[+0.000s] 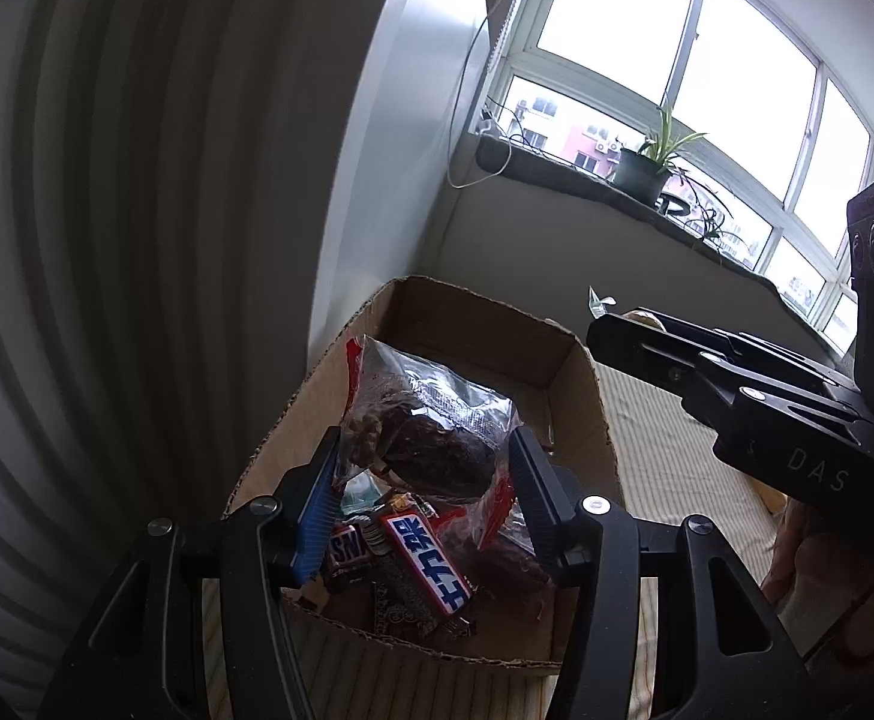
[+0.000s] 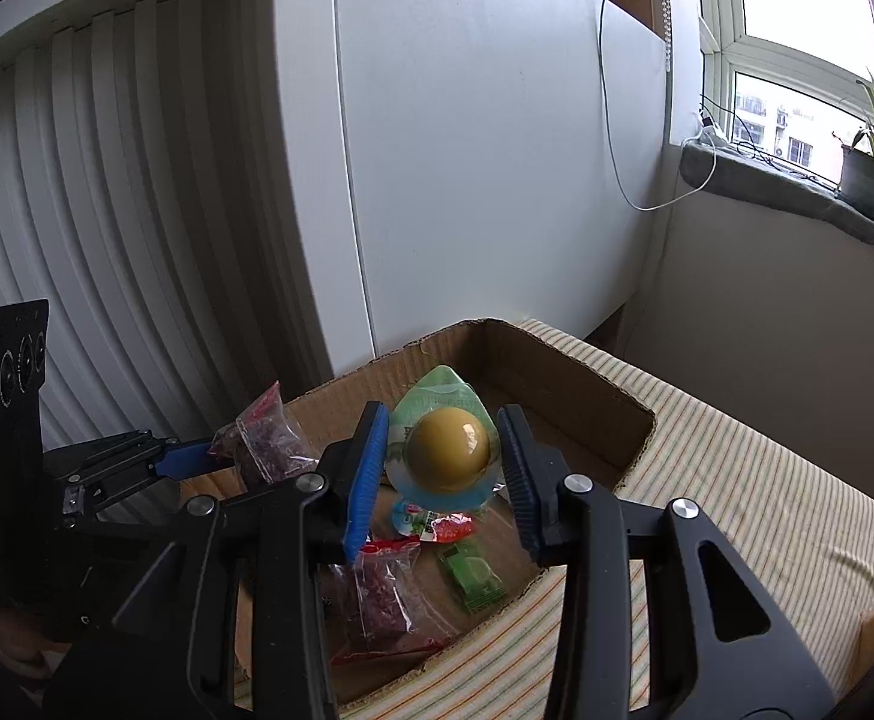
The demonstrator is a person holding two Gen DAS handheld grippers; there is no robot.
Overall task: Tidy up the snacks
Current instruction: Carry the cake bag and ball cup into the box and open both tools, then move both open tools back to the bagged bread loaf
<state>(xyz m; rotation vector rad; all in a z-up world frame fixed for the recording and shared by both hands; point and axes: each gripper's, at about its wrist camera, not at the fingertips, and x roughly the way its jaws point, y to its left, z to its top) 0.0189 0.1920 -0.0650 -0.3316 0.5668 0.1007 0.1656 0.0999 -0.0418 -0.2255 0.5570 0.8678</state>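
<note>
Both snacks were over the box (image 1: 574, 396), ready to drop in. The left hand-held gripper (image 1: 425, 468) pinched a clear bag (image 1: 431, 426) of dark brown snack. The right hand-held gripper (image 2: 444, 462) pinched a green pack (image 2: 445, 450) with a yellow ball. Next, each probably needed to go lower and let go. In the box, a red bar (image 1: 428, 561) had blue and white writing, and another wrapper read "SN".

place: home | signs: potted plant (image 1: 646, 165) on windowsill (image 1: 562, 171), white wardrobe (image 2: 466, 150)
</note>
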